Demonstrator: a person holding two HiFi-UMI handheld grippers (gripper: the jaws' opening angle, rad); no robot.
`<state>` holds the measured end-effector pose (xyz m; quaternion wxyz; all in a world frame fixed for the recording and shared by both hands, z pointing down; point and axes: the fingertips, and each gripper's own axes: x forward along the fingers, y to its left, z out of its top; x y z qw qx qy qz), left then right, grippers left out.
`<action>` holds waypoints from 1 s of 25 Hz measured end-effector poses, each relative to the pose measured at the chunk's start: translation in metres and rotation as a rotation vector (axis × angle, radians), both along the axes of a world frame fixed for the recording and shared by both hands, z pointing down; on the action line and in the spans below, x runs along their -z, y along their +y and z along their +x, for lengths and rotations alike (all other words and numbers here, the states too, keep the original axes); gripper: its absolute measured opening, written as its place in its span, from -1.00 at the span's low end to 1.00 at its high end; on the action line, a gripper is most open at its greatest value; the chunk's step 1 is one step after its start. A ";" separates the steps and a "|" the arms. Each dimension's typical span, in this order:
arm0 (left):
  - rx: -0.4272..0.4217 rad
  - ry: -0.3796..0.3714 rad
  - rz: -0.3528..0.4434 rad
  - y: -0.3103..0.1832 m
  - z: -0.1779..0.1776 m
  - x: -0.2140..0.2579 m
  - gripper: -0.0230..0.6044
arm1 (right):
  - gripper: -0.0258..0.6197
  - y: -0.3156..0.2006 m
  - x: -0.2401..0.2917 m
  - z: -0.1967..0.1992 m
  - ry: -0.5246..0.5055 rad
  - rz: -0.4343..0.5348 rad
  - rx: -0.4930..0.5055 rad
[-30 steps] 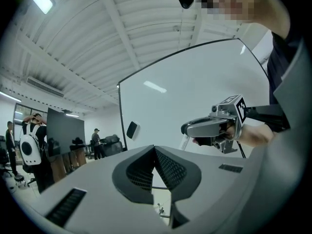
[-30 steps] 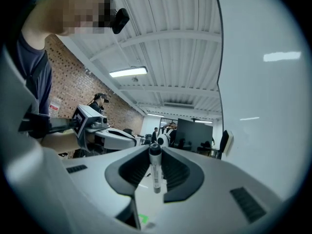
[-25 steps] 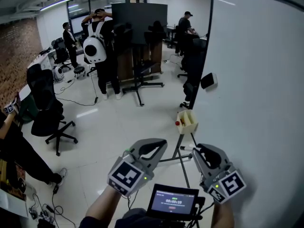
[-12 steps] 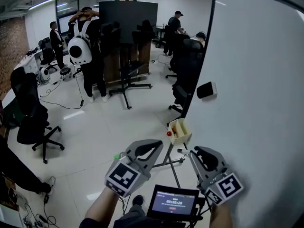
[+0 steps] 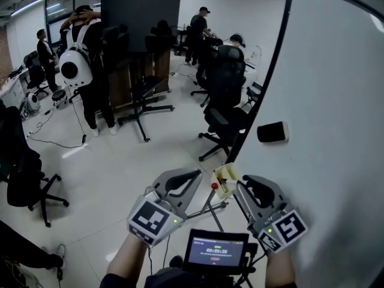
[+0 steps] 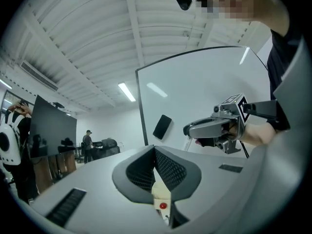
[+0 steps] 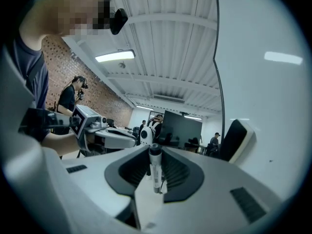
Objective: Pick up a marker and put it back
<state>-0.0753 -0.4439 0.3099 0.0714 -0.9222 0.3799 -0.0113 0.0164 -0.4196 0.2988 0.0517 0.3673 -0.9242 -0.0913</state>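
Observation:
In the right gripper view a black-capped marker (image 7: 155, 167) stands upright between the pads, and my right gripper (image 7: 155, 152) is shut on it. In the head view that gripper (image 5: 243, 183) is held level beside the whiteboard (image 5: 336, 131). A cream marker box (image 5: 228, 174) with a red-capped marker (image 5: 214, 186) hangs at the board's lower edge, between the two grippers' tips. My left gripper (image 5: 195, 174) is level just left of the box, jaws together and empty. The left gripper view shows its own tips (image 6: 155, 150) meeting, with the box (image 6: 161, 194) seen below them.
A black eraser (image 5: 273, 131) sticks to the whiteboard above the box. The board's stand legs (image 5: 207, 209) spread on the floor under the grippers. Office chairs (image 5: 225, 110), a black screen on a wheeled stand (image 5: 139, 35) and several people stand further back. A timer display (image 5: 216, 252) sits at my chest.
Both grippers have moved forward toward the whiteboard. The marker box, earlier well ahead of them, now lies between their tips. The right gripper's hold on the marker is unchanged.

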 end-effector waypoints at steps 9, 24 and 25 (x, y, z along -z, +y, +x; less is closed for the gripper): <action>-0.110 0.026 -0.046 -0.053 -0.004 -0.013 -0.94 | -0.65 -0.044 -0.015 -0.008 0.049 -0.029 -0.131; -0.185 -0.006 -0.131 -0.091 0.038 -0.046 -0.94 | -0.65 -0.085 -0.060 0.046 0.076 -0.129 -0.322; -0.181 -0.008 -0.132 -0.094 0.039 -0.048 -0.94 | -0.65 -0.089 -0.064 0.048 0.078 -0.132 -0.324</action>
